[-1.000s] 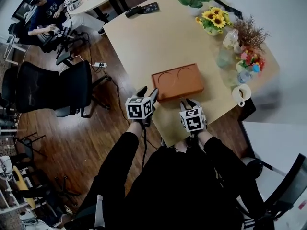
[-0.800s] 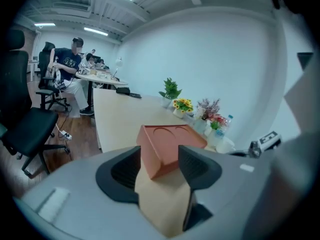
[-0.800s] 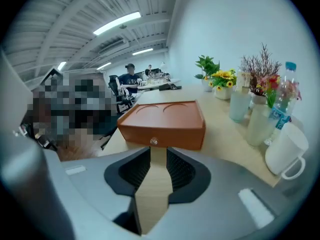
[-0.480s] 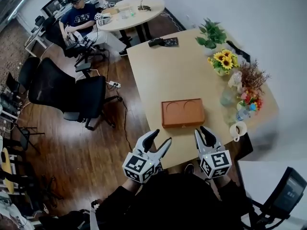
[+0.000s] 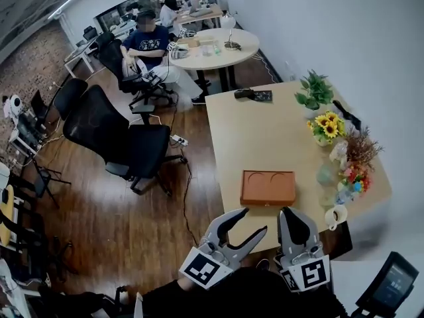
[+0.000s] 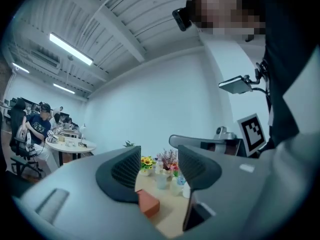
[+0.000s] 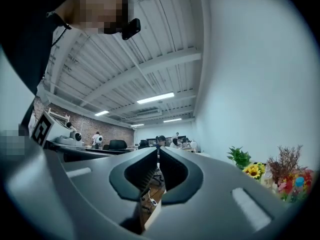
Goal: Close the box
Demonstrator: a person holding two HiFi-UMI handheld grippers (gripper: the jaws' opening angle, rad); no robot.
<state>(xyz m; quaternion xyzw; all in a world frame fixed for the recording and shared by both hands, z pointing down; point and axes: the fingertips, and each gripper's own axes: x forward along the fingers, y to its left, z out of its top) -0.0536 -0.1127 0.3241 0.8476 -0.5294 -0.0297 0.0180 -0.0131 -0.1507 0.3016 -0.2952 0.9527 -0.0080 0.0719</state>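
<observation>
The brown box (image 5: 268,187) lies flat on the light wooden table (image 5: 245,138) with its lid down, two round outlines on top. Both grippers hang off the table's near edge, apart from the box. My left gripper (image 5: 254,220) is open and empty; its view shows the box (image 6: 149,203) far off between its fingers (image 6: 124,170). My right gripper (image 5: 292,212) points at the near edge, its jaws closing until they meet, nothing between them. In the right gripper view the pads (image 7: 150,170) lie together.
Sunflowers (image 5: 329,128), a potted plant (image 5: 316,90), more flowers (image 5: 356,174) and a white cup (image 5: 334,216) line the table's right side. A black chair (image 5: 129,144) stands left of it. People sit at a round table (image 5: 212,48) beyond.
The head view has pulled back and up, so the box looks smaller. Both grippers have drawn away from the box toward the body. The right gripper's jaws have closed.
</observation>
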